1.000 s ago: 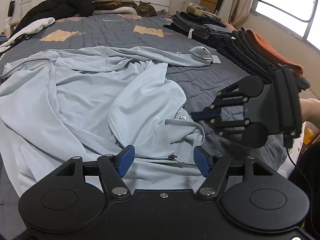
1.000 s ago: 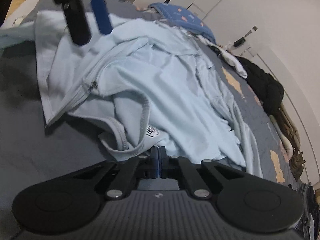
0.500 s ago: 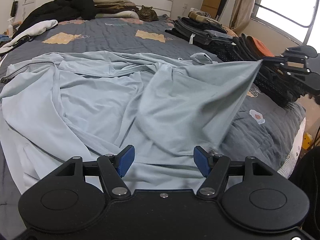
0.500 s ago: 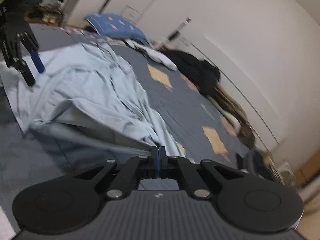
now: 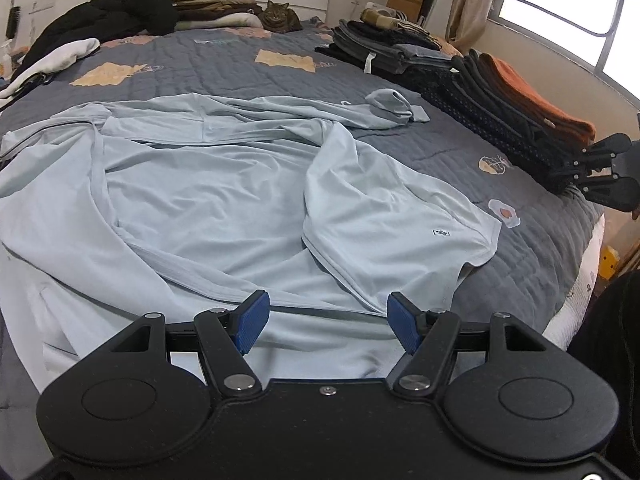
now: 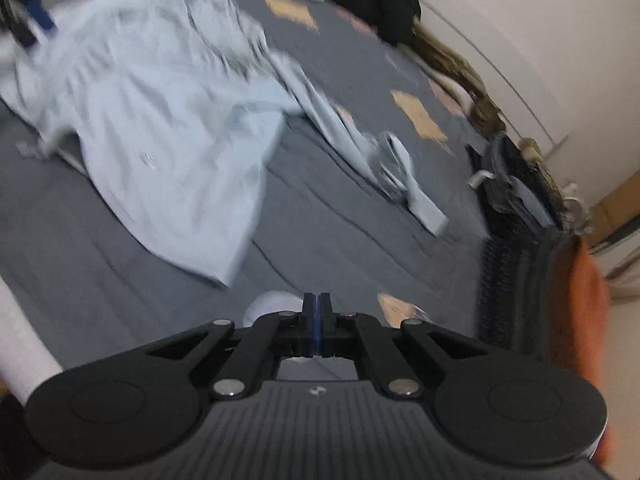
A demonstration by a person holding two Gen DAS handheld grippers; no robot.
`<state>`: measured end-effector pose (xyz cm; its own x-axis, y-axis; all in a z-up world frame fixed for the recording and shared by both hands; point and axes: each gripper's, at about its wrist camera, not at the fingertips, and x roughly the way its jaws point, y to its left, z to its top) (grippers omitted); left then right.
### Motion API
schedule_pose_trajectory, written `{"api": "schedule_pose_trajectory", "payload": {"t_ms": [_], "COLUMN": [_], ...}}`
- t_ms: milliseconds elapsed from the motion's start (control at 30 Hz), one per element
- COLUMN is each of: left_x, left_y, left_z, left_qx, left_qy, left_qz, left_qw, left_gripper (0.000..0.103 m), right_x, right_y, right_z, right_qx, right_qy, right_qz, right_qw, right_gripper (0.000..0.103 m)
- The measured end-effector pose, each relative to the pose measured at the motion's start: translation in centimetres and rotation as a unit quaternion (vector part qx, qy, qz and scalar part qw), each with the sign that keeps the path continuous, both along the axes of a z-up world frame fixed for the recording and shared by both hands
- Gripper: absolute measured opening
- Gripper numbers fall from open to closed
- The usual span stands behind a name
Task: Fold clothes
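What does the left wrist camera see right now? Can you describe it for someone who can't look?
A big light blue garment lies spread and rumpled on a grey quilted bed, with the left gripper open just over its near edge. Folded clothes stacks line the right side, and a cat sits by the headboard.

Front panel (image 5: 400,216) spread flat — right tool (image 6: 317,322) withdrawn.

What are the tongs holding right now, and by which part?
Nothing. The left tongs stand open above the light blue jacket without pinching it; the right tongs are shut with no cloth between the pads.
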<state>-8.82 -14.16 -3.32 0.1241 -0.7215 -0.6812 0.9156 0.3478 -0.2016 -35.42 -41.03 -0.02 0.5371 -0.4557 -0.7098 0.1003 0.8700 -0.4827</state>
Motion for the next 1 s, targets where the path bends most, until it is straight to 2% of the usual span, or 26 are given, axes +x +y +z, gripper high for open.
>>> {"api": "schedule_pose_trajectory", "payload": {"t_ms": [67, 167, 300, 400, 533, 633, 767, 800, 900, 1000], "left_x": [-0.2, -0.3, 0.1, 0.6, 1.0, 1.4, 1.7, 1.8, 2.2, 2.6], "left_y": [-0.2, -0.2, 0.2, 0.4, 0.9, 1.2, 1.6, 1.7, 1.7, 1.6], "left_z": [-0.2, -0.2, -0.2, -0.4, -0.3, -0.2, 0.1, 0.1, 0.2, 0.3], "left_qx": [0.004, 0.007, 0.002, 0.008, 0.01, 0.007, -0.001, -0.002, -0.007, -0.01], "left_qy": [-0.001, -0.003, -0.003, -0.002, -0.003, -0.004, -0.006, -0.006, -0.004, 0.0], "left_qz": [-0.003, -0.001, 0.013, 0.026, 0.042, 0.055, 0.073, 0.076, 0.085, 0.088], "left_qw": [1.0, 1.0, 0.9999, 0.9996, 0.999, 0.9984, 0.9973, 0.9971, 0.9964, 0.9961], "left_gripper": [0.064, 0.064, 0.064, 0.064, 0.065, 0.065, 0.065, 0.065, 0.065, 0.065], "right_x": [0.3, 1.6, 3.3, 4.2, 5.2, 6.5, 7.5, 7.8, 10.6, 16.6], "right_y": [1.1, 2.1, 0.1, -1.2, -1.9, -1.8, -1.4, -1.3, -0.9, 0.4], "right_z": [-0.3, -1.7, -3.3, -4.3, -5.7, -7.0, -7.2, -6.6, -4.1, -1.9], "right_qx": [0.011, 0.031, 0.109, 0.158, 0.184, 0.191, 0.178, 0.171, 0.152, 0.125], "right_qy": [-0.024, -0.022, -0.05, -0.072, -0.083, -0.074, -0.073, -0.089, -0.128, -0.129], "right_qz": [0.025, 0.047, 0.002, -0.039, -0.072, -0.09, -0.104, -0.102, -0.072, -0.01], "right_qw": [0.999, 0.998, 0.993, 0.984, 0.977, 0.975, 0.976, 0.976, 0.977, 0.984], "right_gripper": [0.004, 0.008, 0.018, 0.031, 0.041, 0.042, 0.042, 0.042, 0.042, 0.043]}}
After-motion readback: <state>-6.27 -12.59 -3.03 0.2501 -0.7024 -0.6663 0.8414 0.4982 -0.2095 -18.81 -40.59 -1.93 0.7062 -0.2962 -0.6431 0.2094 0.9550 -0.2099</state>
